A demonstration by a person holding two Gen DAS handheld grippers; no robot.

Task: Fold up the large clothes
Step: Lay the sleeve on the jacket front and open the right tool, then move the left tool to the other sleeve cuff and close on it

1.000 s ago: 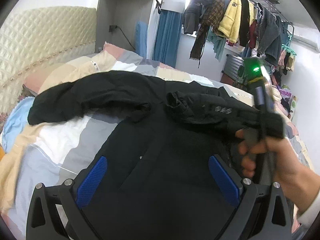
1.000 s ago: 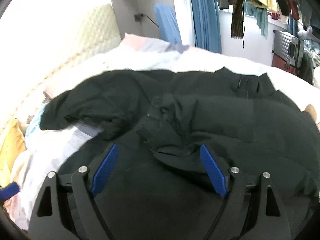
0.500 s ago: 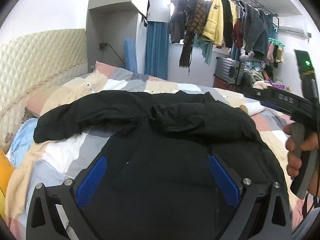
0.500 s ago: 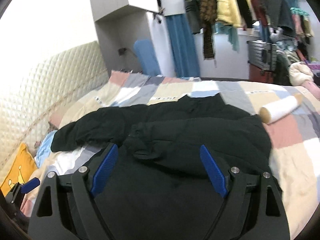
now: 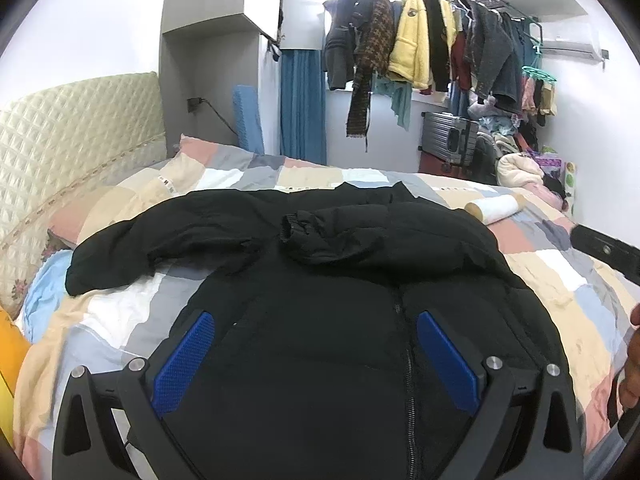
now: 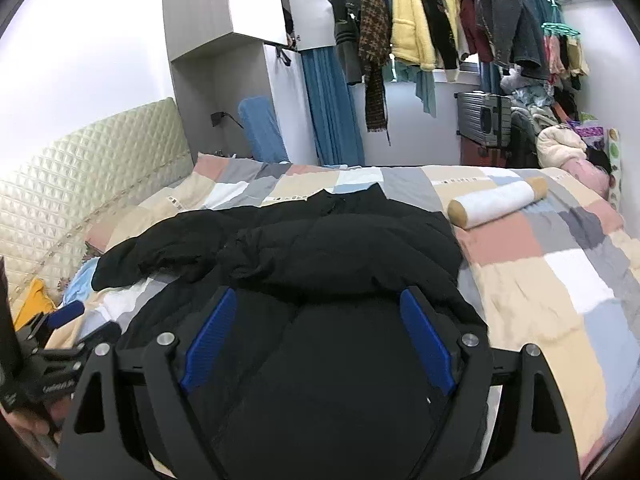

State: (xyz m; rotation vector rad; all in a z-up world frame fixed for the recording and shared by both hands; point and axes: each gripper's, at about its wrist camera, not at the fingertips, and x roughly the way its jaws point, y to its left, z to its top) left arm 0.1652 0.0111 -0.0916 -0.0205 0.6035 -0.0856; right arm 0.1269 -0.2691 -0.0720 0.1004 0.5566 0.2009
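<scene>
A large black puffer jacket (image 5: 320,312) lies front up on the patchwork bed, its zipper running down the middle. Its right sleeve (image 5: 360,232) is folded across the chest; its left sleeve (image 5: 152,248) stretches out to the left over the quilt. The jacket also fills the right wrist view (image 6: 320,264). My left gripper (image 5: 316,360) is open and empty above the jacket's lower body. My right gripper (image 6: 318,338) is open and empty above the jacket too. Its body shows at the right edge of the left wrist view (image 5: 604,250).
The patchwork quilt (image 6: 540,272) covers the bed, with a quilted headboard (image 5: 60,152) on the left. A white roll (image 6: 496,202) lies right of the jacket. A yellow cushion (image 5: 8,352) is at far left. A clothes rail (image 5: 440,48) and suitcase (image 5: 448,140) stand behind.
My right gripper has let go of the right sleeve, which now lies across the chest, and has pulled back and up to the right. Both cameras have risen away from the jacket.
</scene>
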